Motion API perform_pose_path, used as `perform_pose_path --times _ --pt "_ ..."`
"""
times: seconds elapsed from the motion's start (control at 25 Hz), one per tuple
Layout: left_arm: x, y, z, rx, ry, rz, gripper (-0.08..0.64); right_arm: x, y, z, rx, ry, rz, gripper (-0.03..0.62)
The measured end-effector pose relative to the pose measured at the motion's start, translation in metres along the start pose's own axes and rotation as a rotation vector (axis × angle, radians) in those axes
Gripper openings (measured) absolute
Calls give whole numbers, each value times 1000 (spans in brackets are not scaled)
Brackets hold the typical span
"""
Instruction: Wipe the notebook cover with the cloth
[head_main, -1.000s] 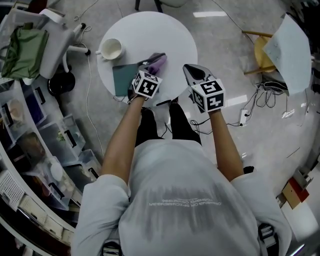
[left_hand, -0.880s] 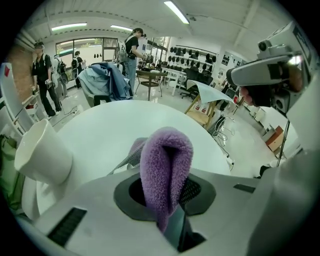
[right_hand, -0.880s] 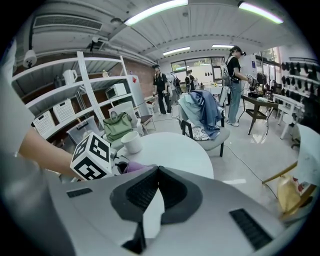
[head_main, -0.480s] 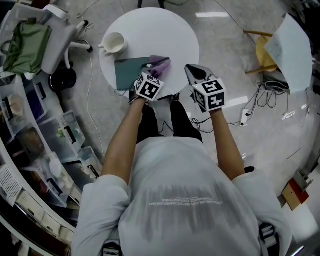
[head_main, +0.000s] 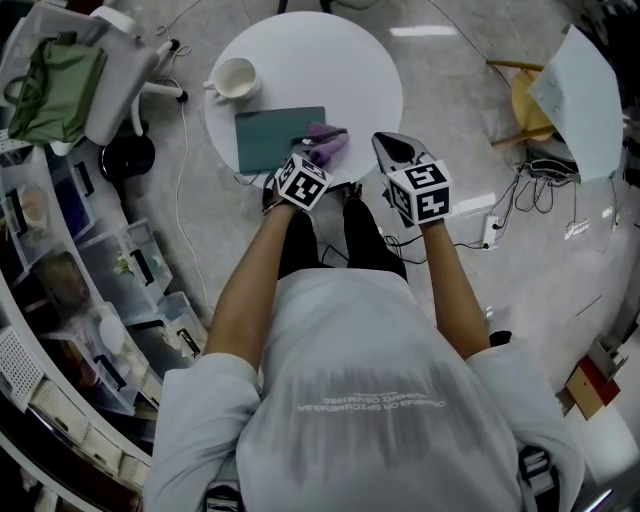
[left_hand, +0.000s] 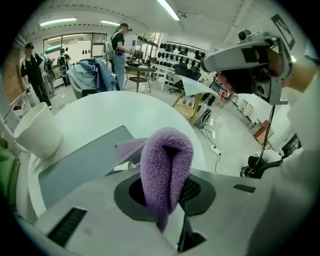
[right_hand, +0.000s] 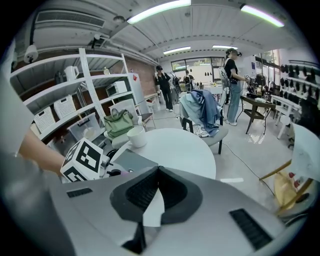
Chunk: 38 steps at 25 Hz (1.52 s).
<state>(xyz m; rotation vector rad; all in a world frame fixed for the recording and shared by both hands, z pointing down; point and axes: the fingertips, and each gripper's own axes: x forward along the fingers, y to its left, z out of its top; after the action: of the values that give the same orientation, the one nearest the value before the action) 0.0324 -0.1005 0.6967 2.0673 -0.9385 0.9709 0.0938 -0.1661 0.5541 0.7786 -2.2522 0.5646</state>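
Left claw (head_main: 316, 156) is clenched on the purple cloth (head_main: 330, 141): in the left gripper view a thick fold of the fabric stands up between the two jaws, with a loose end trailing forward onto the notebook. From the head view, the cloth sits at the right edge of the teal notebook (head_main: 274, 137), partly on the cover and partly past it over the bare white tabletop (head_main: 340, 60). The notebook lies flat and closed on the near left part of the round tabletop. A pale mug (head_main: 237, 77) stands near its far left corner, apart from it.

Right claw (head_main: 386, 143) is over the near right rim of the tabletop, beside the cloth but clear of it. Its jaws are drawn together at the tips with nothing between them. Whether it touches the surface cannot be told.
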Motion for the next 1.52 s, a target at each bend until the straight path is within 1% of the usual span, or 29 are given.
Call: perform_pose_path --times 0.24,0.4,0.6,0.72,0.8,0.88,0.96,1.08,1.2,1.28,1.36,1.44,1.52 --pt "-5 -11 -14 19 7 -44 66 -2 12 3 10 -8 -27 0" --pt "-8 -18 -21 52 24 -84 66 -5 21 4 21 -17 -54 0" --pt "-9 -26 -32 96 42 -123 66 -15 25 2 51 -38 -110 0" --pt "-9 -37 -47 140 89 -183 66 -21 29 1 70 -53 -146 0" --pt "-12 -43 -58 155 116 -219 66 -25 32 -2 79 -55 -160 0" --pt "-19 -43 -53 145 96 -244 66 -28 32 -5 83 -56 -168 0" --pt "-30 -37 -33 129 38 -247 66 -30 28 -8 90 -57 -178 0" --pt "-56 -12 7 116 -54 -190 66 -29 25 -8 99 -63 -186 0" --pt "-75 25 44 105 -124 -87 66 -21 26 -5 95 -67 -166 0" --pt "-80 51 62 109 -148 -12 66 -12 27 -2 85 -61 -138 0" --pt "-78 73 68 120 -134 51 66 -2 28 -1 68 -49 -105 0" --pt "-73 93 68 130 -94 103 66 9 27 2 40 -35 -69 0" --pt "-63 108 65 133 -49 133 66 21 23 7 15 -23 -36 0"
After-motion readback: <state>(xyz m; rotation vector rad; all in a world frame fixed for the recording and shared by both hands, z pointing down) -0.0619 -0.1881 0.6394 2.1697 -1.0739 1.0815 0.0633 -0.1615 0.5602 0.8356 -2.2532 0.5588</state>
